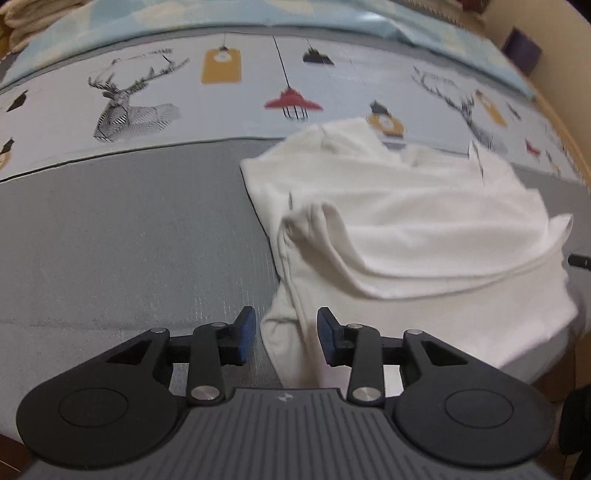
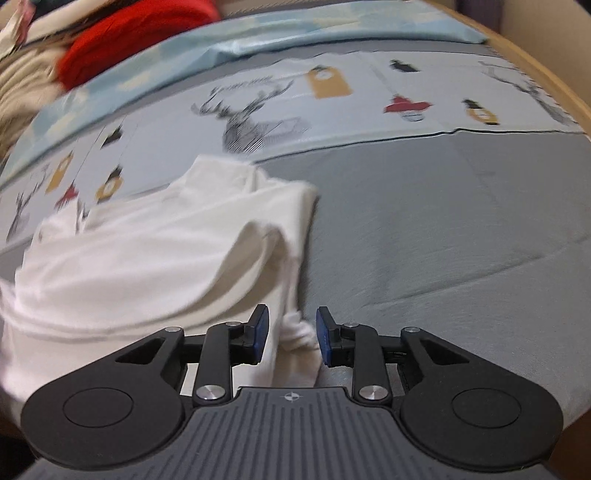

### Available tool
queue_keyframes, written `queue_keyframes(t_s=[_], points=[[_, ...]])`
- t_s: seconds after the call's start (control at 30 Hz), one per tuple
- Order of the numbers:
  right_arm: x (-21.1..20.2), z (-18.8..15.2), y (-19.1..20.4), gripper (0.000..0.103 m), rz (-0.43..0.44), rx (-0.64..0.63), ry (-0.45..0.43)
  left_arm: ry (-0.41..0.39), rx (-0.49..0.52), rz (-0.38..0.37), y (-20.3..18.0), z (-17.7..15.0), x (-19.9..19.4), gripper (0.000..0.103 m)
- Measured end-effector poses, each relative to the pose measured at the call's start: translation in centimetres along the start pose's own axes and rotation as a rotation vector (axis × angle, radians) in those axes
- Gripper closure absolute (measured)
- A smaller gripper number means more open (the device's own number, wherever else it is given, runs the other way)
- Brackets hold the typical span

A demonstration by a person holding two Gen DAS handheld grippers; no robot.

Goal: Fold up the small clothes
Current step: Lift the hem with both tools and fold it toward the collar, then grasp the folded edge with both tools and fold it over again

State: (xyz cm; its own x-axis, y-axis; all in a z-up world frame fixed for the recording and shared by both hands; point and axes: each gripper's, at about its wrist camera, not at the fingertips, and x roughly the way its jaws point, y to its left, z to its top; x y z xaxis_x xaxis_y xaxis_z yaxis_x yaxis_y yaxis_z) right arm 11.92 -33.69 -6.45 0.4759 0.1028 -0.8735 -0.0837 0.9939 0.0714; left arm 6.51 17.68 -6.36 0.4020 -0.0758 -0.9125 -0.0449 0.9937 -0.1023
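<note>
A small white garment [image 1: 406, 229] lies rumpled and partly folded over on a grey bed cover [image 1: 129, 251]. My left gripper [image 1: 286, 334] is open, with the garment's near left edge lying between its blue pads. In the right wrist view the same white garment [image 2: 147, 251] lies to the left. My right gripper [image 2: 290, 332] is open, with the garment's near right corner bunched between its blue pads. Neither gripper is closed on the cloth.
The bed cover has a printed band with deer and lamps [image 1: 129, 103] beyond the garment. A light blue sheet [image 1: 332, 18] lies at the back. Red and beige clothes [image 2: 129, 33] are piled at the far left. The wooden bed edge [image 2: 554, 85] runs along the right.
</note>
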Motion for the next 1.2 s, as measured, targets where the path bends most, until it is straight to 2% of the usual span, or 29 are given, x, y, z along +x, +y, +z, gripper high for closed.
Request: queue_keyframes(t_s=[0.13, 0.23, 0.27, 0.53, 0.73, 1.1, 1.13, 1.2], points=[[1.4, -0.3, 1.5, 0.068, -0.011, -0.090, 0.039, 0.001, 0.005, -0.012, -0.4, 0.0, 1.0, 0.062], [2.5, 0.2, 2.3, 0.068, -0.043, -0.137, 0.040, 0.029, -0.002, 0.032, -0.6, 0.6, 2.4, 0.062], [2.7, 0.4, 2.5, 0.068, -0.051, -0.142, 0.037, 0.009, 0.000, 0.040, -0.7, 1.0, 2.5, 0.062], [4.9, 4.3, 2.9, 0.068, -0.082, -0.051, -0.057, -0.047, -0.049, 0.042, -0.9, 4.7, 3.7, 0.062], [6.7, 6.6, 2.8, 0.068, -0.036, 0.012, -0.062, -0.056, -0.059, 0.018, -0.7, 6.6, 4.9, 0.062], [8.0, 7.5, 4.5, 0.068, 0.039, -0.076, -0.026, -0.061, -0.019, -0.025, -0.8, 8.1, 6.2, 0.062], [7.9, 7.5, 4.4, 0.068, 0.051, -0.076, -0.026, -0.062, -0.015, -0.030, -0.8, 8.2, 6.2, 0.063], [8.0, 7.4, 4.3, 0.068, 0.059, -0.087, -0.016, -0.061, -0.003, -0.038, -0.8, 8.2, 6.3, 0.073]])
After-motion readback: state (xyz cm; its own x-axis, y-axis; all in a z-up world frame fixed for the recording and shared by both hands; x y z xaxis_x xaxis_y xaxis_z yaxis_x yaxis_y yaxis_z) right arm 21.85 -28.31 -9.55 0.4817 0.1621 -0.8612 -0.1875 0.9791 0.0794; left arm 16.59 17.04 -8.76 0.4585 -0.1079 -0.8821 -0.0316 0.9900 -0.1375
